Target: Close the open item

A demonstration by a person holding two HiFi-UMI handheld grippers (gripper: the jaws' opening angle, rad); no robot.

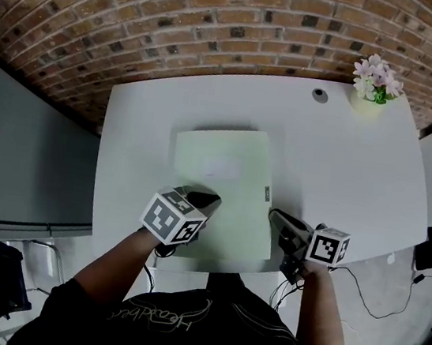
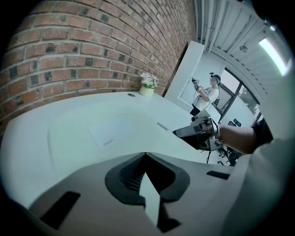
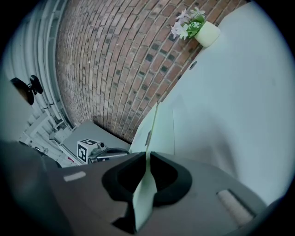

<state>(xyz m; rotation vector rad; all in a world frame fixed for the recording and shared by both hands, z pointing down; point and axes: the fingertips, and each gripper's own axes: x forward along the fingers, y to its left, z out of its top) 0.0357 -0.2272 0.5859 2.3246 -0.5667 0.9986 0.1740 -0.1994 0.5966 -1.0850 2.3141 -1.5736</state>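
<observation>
A pale green folder with a white label lies on the white table. My left gripper is shut on its near left corner, and a sliver of the sheet shows between the closed jaws. My right gripper is shut on the near right edge. In the right gripper view the green cover runs edge-on away from the pinched jaws. I cannot tell whether the cover is lifted off the pages or lies flat.
A small pot of pink flowers stands at the table's far right corner, beside a round cable port. A brick wall runs behind. A grey table sits to the left. A person stands far off.
</observation>
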